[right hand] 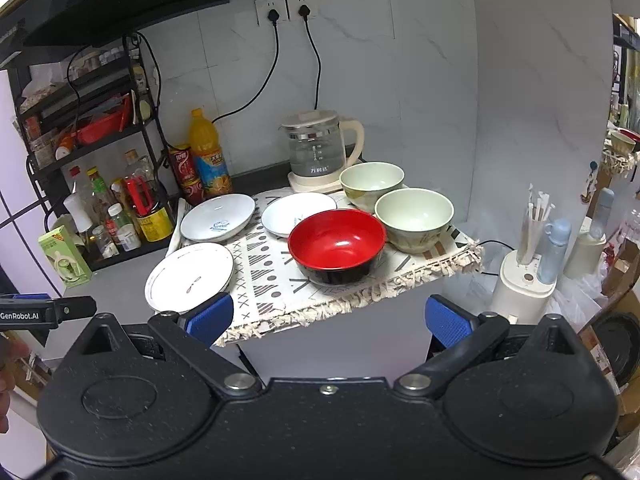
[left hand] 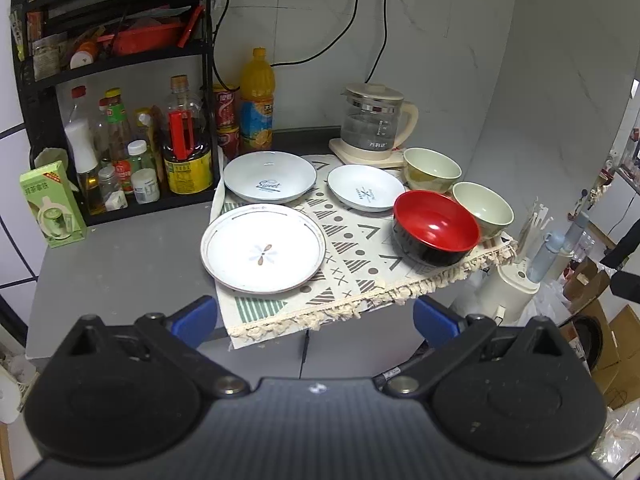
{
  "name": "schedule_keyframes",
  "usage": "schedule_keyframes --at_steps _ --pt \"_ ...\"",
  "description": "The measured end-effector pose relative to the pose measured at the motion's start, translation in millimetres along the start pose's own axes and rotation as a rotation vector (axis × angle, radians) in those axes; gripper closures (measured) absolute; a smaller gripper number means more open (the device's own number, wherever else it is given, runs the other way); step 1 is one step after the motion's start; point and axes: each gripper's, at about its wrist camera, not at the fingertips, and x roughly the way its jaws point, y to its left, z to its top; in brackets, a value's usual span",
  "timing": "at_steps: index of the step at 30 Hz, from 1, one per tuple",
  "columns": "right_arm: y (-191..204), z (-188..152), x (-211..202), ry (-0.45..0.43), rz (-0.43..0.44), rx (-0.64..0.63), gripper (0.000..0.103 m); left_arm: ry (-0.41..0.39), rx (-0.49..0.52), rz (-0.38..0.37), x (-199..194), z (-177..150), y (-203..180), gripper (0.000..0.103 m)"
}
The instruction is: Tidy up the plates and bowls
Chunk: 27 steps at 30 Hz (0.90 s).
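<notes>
left wrist view: both grippers (left hand: 314, 320) (right hand: 328, 318) released, empty. we judge near plate (left hand: 263, 249) glazed, slippery, fragile; grip its rim.

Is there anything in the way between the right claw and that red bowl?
Nothing visible. The right claw is open and short of the mat's fringe, and only bare patterned mat lies before the red bowl.

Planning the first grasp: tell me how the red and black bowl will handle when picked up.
The red and black bowl looks glossy, so the jaws may slip on its rim. Its smooth lacquer-like finish suggests light plastic, probably not fragile. It sits upright on the patterned cloth, so pushing may drag the cloth.
</notes>
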Motion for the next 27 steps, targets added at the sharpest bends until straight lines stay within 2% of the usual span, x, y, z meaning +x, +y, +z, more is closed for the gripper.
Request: schedule_keyframes --at_steps 27 --pt "13.4 -3.0 -14.8 -0.012 0.010 -0.026 0.000 -0.061 0.012 0.004 -28.1 -8.3 3.0 0.000"
